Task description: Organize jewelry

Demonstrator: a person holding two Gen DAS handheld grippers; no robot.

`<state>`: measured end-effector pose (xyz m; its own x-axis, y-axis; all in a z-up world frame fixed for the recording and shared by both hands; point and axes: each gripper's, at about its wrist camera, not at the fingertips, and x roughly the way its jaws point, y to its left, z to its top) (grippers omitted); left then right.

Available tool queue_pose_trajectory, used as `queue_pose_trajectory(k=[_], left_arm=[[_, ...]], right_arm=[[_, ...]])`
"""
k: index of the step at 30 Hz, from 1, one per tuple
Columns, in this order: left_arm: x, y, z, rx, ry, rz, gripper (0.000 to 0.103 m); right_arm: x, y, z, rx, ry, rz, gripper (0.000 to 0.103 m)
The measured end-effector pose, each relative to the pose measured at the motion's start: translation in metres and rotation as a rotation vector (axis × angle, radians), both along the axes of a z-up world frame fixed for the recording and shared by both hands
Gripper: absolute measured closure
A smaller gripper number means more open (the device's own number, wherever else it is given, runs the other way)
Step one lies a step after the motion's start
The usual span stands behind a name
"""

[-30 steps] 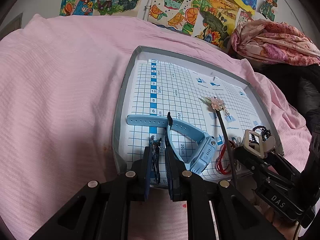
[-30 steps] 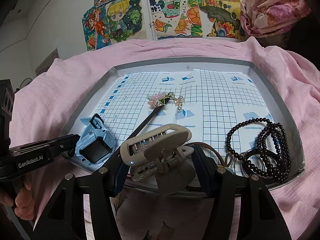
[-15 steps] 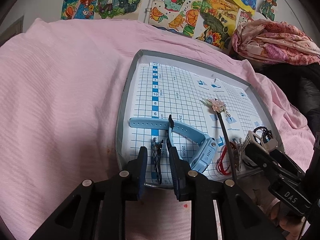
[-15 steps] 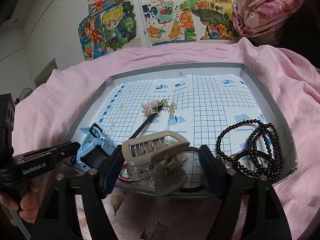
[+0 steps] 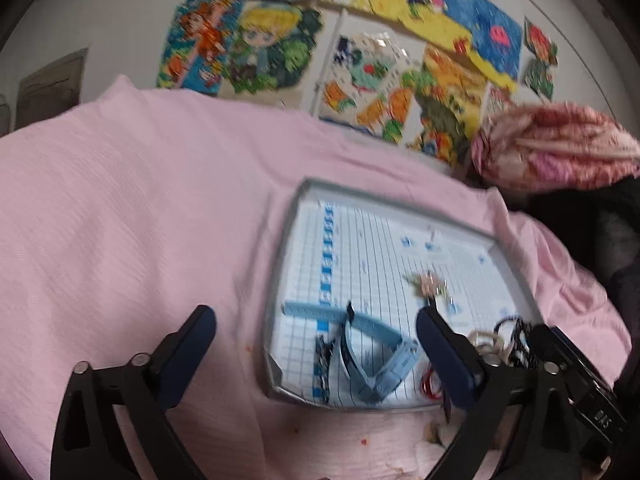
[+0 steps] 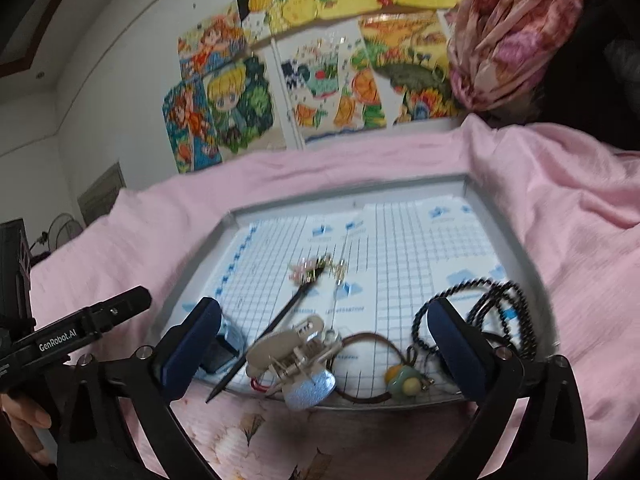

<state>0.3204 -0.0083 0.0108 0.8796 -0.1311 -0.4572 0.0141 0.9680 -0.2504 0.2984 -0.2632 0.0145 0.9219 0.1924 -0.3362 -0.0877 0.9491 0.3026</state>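
Note:
A grey tray (image 5: 280,264) lined with grid paper lies on the pink cloth. In the left wrist view my left gripper (image 5: 314,316) is open wide above the tray's near end. Below it lie a light blue watch (image 5: 376,360) and a small dark blue patterned band (image 5: 324,354). In the right wrist view my right gripper (image 6: 324,308) is open, with a beige claw clip (image 6: 292,348) lying loose between its fingers on the tray (image 6: 516,248). A flower hair stick (image 6: 308,276), a brown hair tie with a green charm (image 6: 404,380) and black beads (image 6: 492,312) also lie in the tray.
Pink cloth (image 5: 140,220) covers the surface all round the tray. Colourful drawings (image 6: 320,80) hang on the back wall and a flowered bundle (image 5: 552,156) sits at the back right. A hand (image 6: 24,420) holds the left gripper's handle at the left edge.
Both grippers have opened wide and drawn back. The left let go of the dark blue band, the right let go of the claw clip; both items now lie in the tray.

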Motion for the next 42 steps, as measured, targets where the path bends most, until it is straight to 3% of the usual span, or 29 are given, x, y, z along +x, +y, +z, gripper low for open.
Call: queue_pose_trajectory(k=[3, 9, 20, 28, 42], left_arm=[[-0.010, 0.004, 0.009, -0.014, -0.059, 0.012, 0.000], [-0.037, -0.006, 0.028, 0.059, -0.164, 0.023, 0.000], [-0.095, -0.022, 0.050, 0.143, -0.258, 0.011, 0.000], [-0.141, -0.023, 0.060, 0.160, -0.323, 0.014, 0.000], [-0.223, -0.005, 0.046, 0.222, -0.324, 0.041, 0.000]], right_arm=[[-0.011, -0.006, 0.009, 0.000, -0.052, -0.019, 0.002], [-0.036, -0.011, 0.026, -0.043, -0.135, -0.050, 0.002], [-0.102, -0.012, 0.049, -0.126, -0.234, -0.097, 0.002], [-0.159, -0.008, 0.057, -0.198, -0.313, -0.110, 0.002], [-0.225, 0.002, 0.046, -0.191, -0.279, -0.056, 0.002]])
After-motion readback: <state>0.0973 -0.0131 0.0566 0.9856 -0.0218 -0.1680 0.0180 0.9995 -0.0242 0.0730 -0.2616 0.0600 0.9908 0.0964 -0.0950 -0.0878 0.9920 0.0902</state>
